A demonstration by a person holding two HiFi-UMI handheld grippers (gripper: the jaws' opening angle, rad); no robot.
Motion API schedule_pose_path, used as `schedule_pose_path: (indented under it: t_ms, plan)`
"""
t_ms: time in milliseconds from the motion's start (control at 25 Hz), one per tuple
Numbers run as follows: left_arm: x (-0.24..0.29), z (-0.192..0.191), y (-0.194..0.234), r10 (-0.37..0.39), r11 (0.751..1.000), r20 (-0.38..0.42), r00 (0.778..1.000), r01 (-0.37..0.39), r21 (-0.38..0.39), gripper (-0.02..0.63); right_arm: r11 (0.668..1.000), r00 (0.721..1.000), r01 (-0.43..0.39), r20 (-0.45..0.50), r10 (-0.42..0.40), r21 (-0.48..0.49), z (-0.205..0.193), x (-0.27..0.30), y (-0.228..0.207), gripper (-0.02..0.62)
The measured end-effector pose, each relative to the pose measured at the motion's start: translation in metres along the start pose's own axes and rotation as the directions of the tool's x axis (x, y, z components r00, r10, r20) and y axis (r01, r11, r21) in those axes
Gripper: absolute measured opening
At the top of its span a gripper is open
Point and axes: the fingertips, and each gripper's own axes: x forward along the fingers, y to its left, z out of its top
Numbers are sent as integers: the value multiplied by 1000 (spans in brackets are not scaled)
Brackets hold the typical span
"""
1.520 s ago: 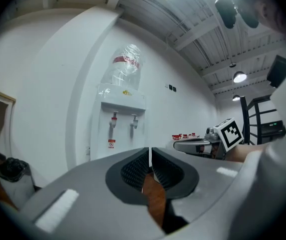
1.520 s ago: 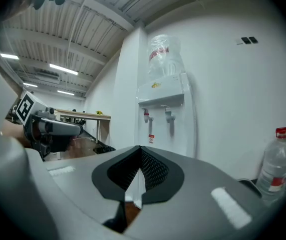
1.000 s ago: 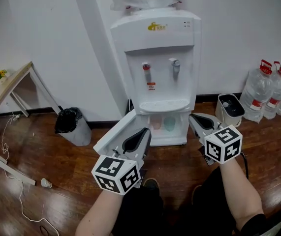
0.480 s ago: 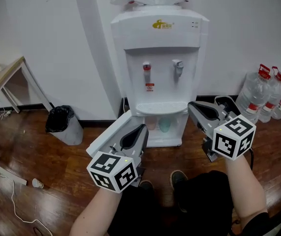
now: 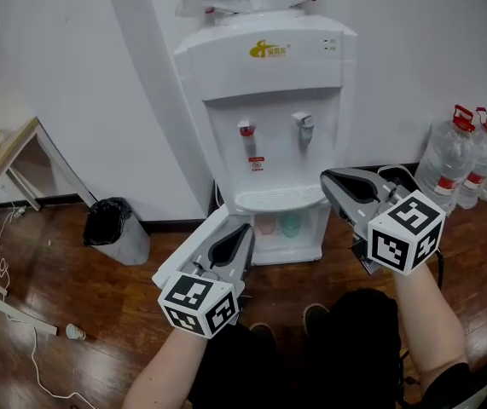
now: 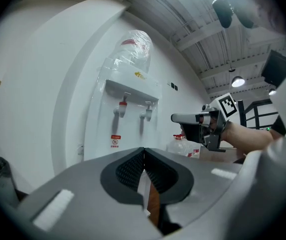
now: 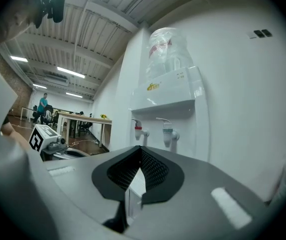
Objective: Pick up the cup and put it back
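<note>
- Wooden floor (image 5: 72, 279), white wall, one water dispenser (image 5: 269, 100) against it. What are the fingers doing?
- The left gripper (image 6: 144, 154) has just brought its pads (image 6: 125, 171) together on nothing. The right gripper (image 7: 140, 151) is clenched and empty too, as it was a second ago.
- And the cup?
- Two cups stand in the dispenser's lower compartment, at 1 o'clock from the left tip: a pink cup (image 5: 266, 226) and a green cup (image 5: 291, 225). Neither is touched. Which one the task means, I cannot tell.
- So what does the closing mean?
- The head view has also risen. My guess is that the cup is already back, or not yet fetched. The door (image 5: 185, 252) hangs open either way.
- Counts?
- Two grippers, two cups, two taps (image 5: 246, 131), one door, one bin (image 5: 117, 228) at 9 o'clock of the dispenser, and three water jugs (image 5: 446, 156) at 3 o'clock.
</note>
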Motion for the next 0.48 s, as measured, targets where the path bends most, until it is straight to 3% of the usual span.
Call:
schedule_pose_path:
  t_ms: [320, 480]
  plan:
    - [16, 7, 12, -16, 1000, 33, 999, 17, -13, 1, 1000, 1000, -11, -26, 11, -11, -14, 14, 1, 3]
    - [20, 11, 21, -40, 999, 10, 999, 40, 6, 1, 1000, 999, -24, -29, 24, -4, -25, 18, -1, 6]
